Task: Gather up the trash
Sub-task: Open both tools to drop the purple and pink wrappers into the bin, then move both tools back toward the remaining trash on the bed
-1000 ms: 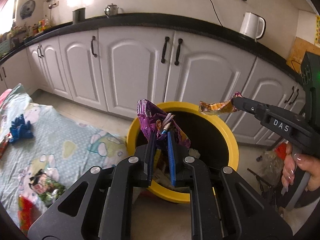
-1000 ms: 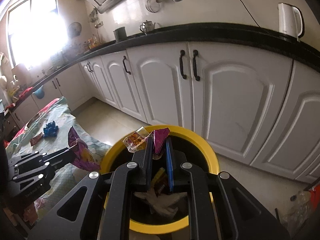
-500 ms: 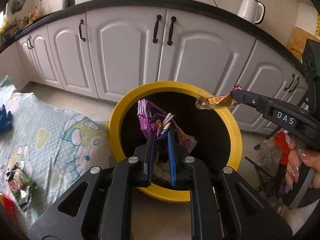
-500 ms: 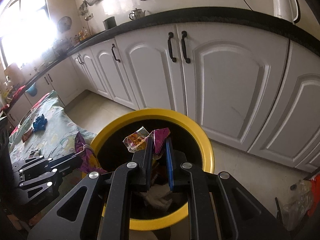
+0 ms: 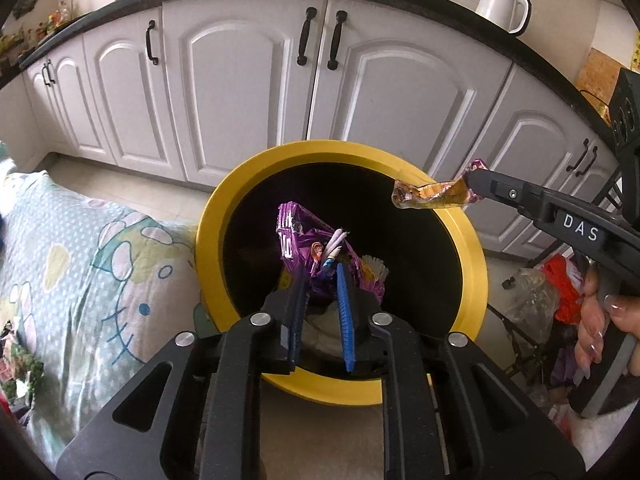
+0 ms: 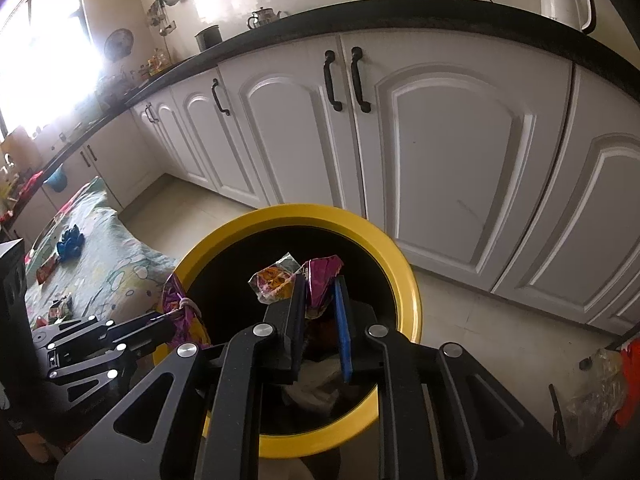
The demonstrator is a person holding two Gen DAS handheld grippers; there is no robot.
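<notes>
White kitchen cabinets (image 5: 248, 92) back a yellow-rimmed bin (image 5: 478, 264); left tongs (image 5: 320, 280) grip a purple wrapper (image 5: 296, 236) over its mouth, right tongs (image 6: 318, 292) pinch an orange wrapper (image 6: 272, 282) near the rim, where it may drop outside

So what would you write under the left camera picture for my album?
Left hand-held gripper holds a purple wrapper over the yellow bin, beside the right hand-held gripper pinching an orange wrapper.

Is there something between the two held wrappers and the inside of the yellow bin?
Nothing visible. The purple wrapper in the left claw and the orange wrapper in the right claw both hang over the open bin, which has no lid.
</notes>
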